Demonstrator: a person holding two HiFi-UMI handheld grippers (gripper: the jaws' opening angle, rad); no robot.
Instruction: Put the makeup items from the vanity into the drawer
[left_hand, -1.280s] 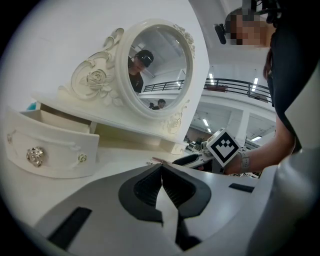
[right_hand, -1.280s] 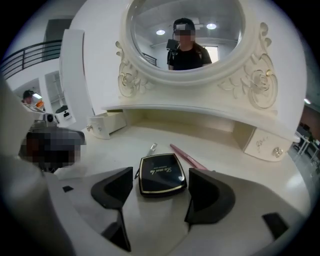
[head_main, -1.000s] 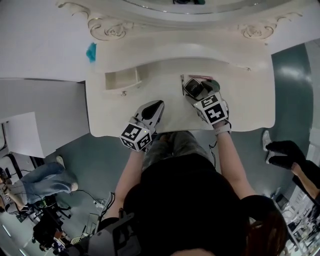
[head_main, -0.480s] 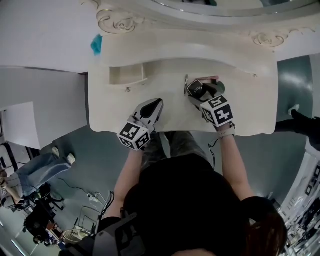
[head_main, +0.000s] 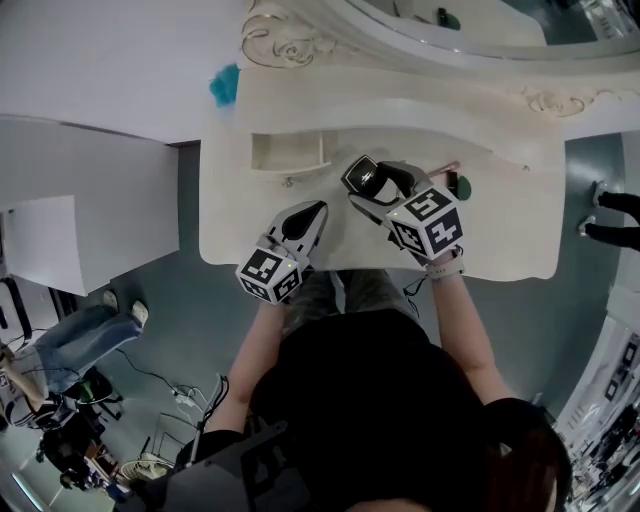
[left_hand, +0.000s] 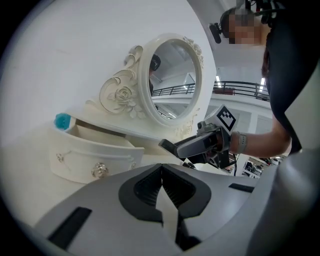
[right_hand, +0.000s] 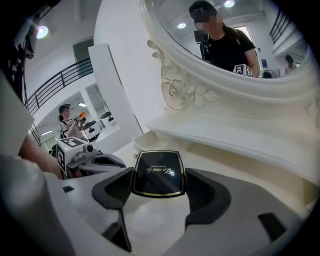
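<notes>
Head view showed the cream vanity (head_main: 500, 235) with its small drawer (head_main: 290, 152) pulled open at the left of the top. The right gripper (right_hand: 158, 192) was over the top just right of that drawer, its jaws clamped on a black compact (right_hand: 158, 172). The left gripper (left_hand: 162, 185) sat near the front edge, jaws pressed together on nothing.

The step in hand looked like carrying the compact to the drawer. The next move would call for swinging it left over the open compartment, lowering it and letting go.

The compact was a flat rounded square, glossy black, with a thin gold border and gold script on its lid. A pink stick (head_main: 446, 167) and a small dark green round item (head_main: 462, 185) lay further right on the top, not yet stowed.
</notes>
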